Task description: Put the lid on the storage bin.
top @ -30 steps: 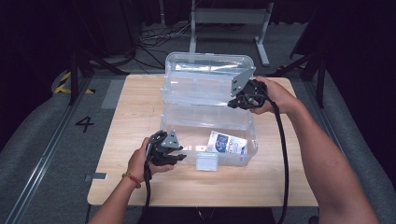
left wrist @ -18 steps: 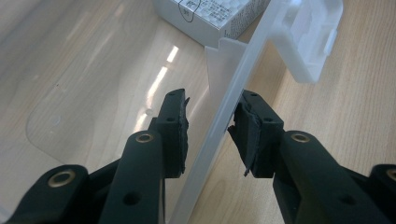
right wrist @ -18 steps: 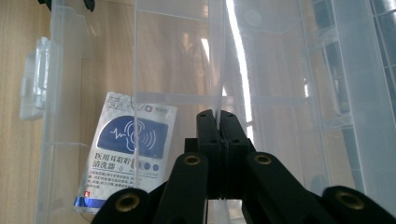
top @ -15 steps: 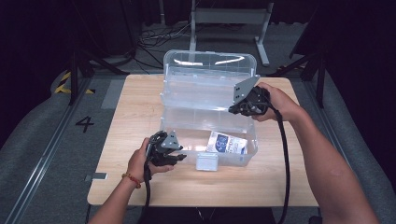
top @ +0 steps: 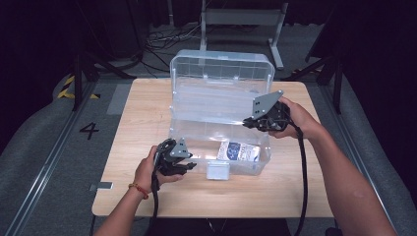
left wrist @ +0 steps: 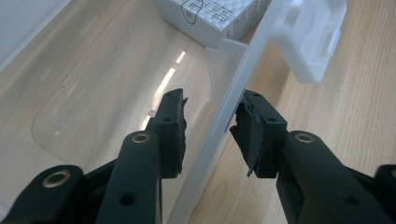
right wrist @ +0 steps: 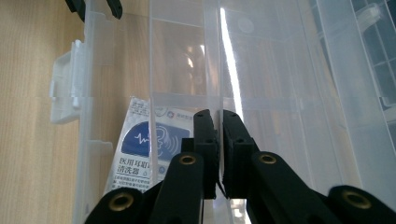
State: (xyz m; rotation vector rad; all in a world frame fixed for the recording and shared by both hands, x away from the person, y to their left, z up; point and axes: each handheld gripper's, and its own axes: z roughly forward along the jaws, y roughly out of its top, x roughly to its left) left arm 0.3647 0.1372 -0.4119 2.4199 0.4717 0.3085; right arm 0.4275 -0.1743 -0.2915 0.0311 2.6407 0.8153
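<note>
While the left tongs (left wrist: 208,128) straddle the front wall of the clear box (top: 194,142) near the bench's (top: 147,103) front edge, pads apart from it, the right tongs (right wrist: 218,140) pinch its inner tray (right wrist: 187,100), whose long axis runs left to right.

Carton (top: 239,151) in box (top: 196,135), seemingly front-right.

Glossy clear plastic box (top: 220,105) — matt wooden table (top: 142,118), printed paper carton (top: 239,152)
</note>
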